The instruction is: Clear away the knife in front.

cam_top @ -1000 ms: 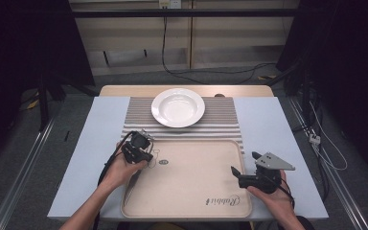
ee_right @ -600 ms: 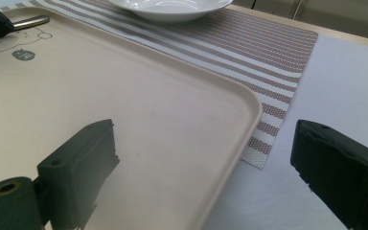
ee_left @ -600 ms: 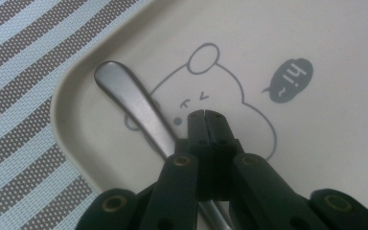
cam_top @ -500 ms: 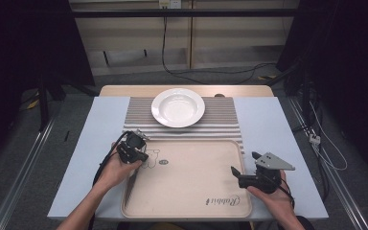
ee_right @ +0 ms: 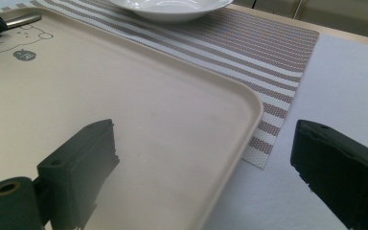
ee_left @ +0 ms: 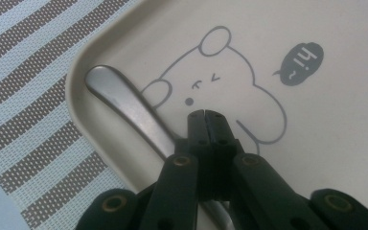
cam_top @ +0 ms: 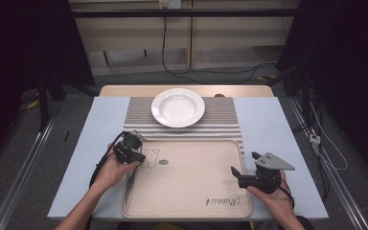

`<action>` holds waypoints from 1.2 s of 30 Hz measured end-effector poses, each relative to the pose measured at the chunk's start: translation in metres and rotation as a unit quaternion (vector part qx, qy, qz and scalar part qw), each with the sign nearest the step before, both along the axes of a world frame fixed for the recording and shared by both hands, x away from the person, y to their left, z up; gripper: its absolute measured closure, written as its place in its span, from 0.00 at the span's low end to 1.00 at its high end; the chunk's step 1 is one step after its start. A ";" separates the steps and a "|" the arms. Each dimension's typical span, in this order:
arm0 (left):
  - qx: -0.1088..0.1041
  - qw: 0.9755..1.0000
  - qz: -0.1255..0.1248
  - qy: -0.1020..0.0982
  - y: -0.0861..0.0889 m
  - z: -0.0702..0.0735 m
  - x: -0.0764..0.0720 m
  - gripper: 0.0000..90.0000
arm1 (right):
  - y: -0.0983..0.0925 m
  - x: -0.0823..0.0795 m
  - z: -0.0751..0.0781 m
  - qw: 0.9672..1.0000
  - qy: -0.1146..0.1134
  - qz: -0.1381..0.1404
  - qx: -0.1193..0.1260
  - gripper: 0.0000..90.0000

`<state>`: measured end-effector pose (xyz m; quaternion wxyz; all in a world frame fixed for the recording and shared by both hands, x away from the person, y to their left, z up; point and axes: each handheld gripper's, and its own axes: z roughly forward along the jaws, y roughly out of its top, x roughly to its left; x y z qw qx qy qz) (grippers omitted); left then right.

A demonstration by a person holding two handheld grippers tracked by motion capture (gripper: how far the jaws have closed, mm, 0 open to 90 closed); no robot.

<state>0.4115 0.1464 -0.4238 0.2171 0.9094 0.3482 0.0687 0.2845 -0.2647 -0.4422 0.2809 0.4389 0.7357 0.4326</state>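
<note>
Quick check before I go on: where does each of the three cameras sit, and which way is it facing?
High view: above the person's side, looking forward and down on the tray, plate, both forearms and grippers.
Left gripper view: rides the left gripper, looking down past shut jaws at the metal handle in the tray's corner.
Right gripper view: rides the right gripper, facing low across the tray's edge, jaws open.
Shared: tray, striped mat.

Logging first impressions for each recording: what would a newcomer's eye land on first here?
Probably the white plate on the striped mat at the table's far side, and the big beige tray with a bear drawing in front of it. Next, the left gripper, jaws shut, over that drawing beside a metal utensil handle lying along the tray's edge, while the right gripper waits open at the tray's right rim.
</note>
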 end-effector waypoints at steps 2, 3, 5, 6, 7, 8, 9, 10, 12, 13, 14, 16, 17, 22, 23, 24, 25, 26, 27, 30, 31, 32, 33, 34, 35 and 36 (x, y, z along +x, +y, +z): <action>0.000 1.000 0.003 0.000 -0.001 0.000 -0.001 1.00 | 0.000 0.000 0.000 1.000 -0.001 0.001 0.001 0.10; 0.000 1.000 0.003 -0.002 -0.001 0.000 -0.001 1.00 | 0.000 0.000 0.000 1.000 -0.002 0.001 0.001 0.10; -0.004 1.000 0.004 -0.005 -0.001 -0.001 -0.001 0.97 | -0.001 0.000 0.000 1.000 -0.002 0.001 0.001 0.10; 0.000 1.000 -0.002 -0.009 -0.001 0.000 -0.001 0.97 | -0.001 0.000 0.000 1.000 -0.002 0.001 0.001 0.10; 0.003 1.000 -0.005 -0.012 -0.002 0.000 -0.002 0.97 | -0.001 0.000 0.000 1.000 -0.002 0.001 0.001 0.10; 0.003 1.000 -0.004 -0.013 -0.002 0.000 -0.002 0.97 | 0.000 0.000 0.000 1.000 -0.001 0.001 0.001 0.10; 0.001 1.000 -0.006 -0.016 -0.002 -0.001 -0.001 0.95 | 0.000 0.000 0.000 1.000 -0.001 0.000 0.000 0.10; 0.000 1.000 -0.008 -0.020 -0.002 -0.001 -0.002 0.93 | 0.000 0.000 0.000 1.000 -0.001 0.000 0.001 0.10; -0.008 1.000 -0.010 -0.025 -0.003 -0.001 -0.002 0.87 | -0.001 0.000 0.000 1.000 -0.002 -0.001 0.000 0.10; -0.015 0.999 -0.013 -0.027 -0.003 0.000 -0.002 0.83 | -0.001 0.000 0.000 1.000 -0.002 -0.001 0.000 0.10; -0.021 0.999 -0.016 -0.034 -0.003 0.002 -0.003 0.80 | -0.001 0.000 0.000 1.000 -0.002 -0.001 0.000 0.10; -0.039 0.998 -0.027 -0.042 -0.002 0.006 -0.003 0.71 | -0.001 0.000 0.000 1.000 -0.002 -0.002 -0.001 0.10; -0.048 0.997 -0.026 -0.049 -0.001 0.008 -0.003 0.68 | -0.001 0.000 0.000 1.000 -0.002 -0.003 0.000 0.10; -0.078 0.993 -0.001 -0.089 0.001 0.013 -0.001 0.32 | -0.003 -0.001 0.000 1.000 -0.002 -0.005 0.002 0.10; -0.087 0.992 0.002 -0.095 0.002 0.014 -0.001 0.26 | -0.003 -0.001 0.000 1.000 -0.002 -0.005 0.002 0.10; -0.096 0.990 0.004 -0.099 0.003 0.016 -0.001 0.22 | -0.003 0.000 0.000 1.000 -0.001 -0.006 0.003 0.10; -0.104 0.989 0.009 -0.103 0.006 0.019 -0.002 0.18 | -0.003 0.000 0.000 1.000 -0.002 -0.005 0.003 0.10; -0.117 0.987 0.010 -0.106 0.008 0.021 -0.003 0.16 | -0.003 0.001 0.000 1.000 -0.001 -0.005 0.005 0.10; -0.122 0.986 0.014 -0.112 0.010 0.023 -0.004 0.16 | -0.003 0.001 -0.001 1.000 0.000 -0.006 0.005 0.10; -0.110 0.986 0.021 -0.123 0.013 0.026 -0.009 0.10 | -0.003 0.003 -0.001 1.000 0.003 -0.010 0.006 0.10; -0.108 0.986 0.022 -0.128 0.013 0.027 -0.012 0.08 | -0.003 0.003 -0.001 1.000 0.003 -0.011 0.006 0.10; -0.106 0.985 0.025 -0.137 0.014 0.027 -0.015 0.08 | -0.003 0.003 -0.001 1.000 0.004 -0.011 0.006 0.10; -0.110 0.984 0.030 -0.136 0.016 0.027 -0.017 0.08 | -0.003 0.003 -0.001 1.000 0.003 -0.010 0.006 0.10; -0.114 0.983 0.036 -0.141 0.018 0.027 -0.020 0.08 | -0.003 0.002 -0.001 1.000 0.002 -0.010 0.006 0.10; -0.122 0.982 0.039 -0.141 0.020 0.026 -0.024 0.08 | -0.003 0.002 -0.001 1.000 0.001 -0.010 0.005 0.10; -0.134 0.981 0.036 -0.134 0.023 0.025 -0.026 0.08 | -0.003 0.002 -0.001 1.000 0.002 -0.011 0.006 0.10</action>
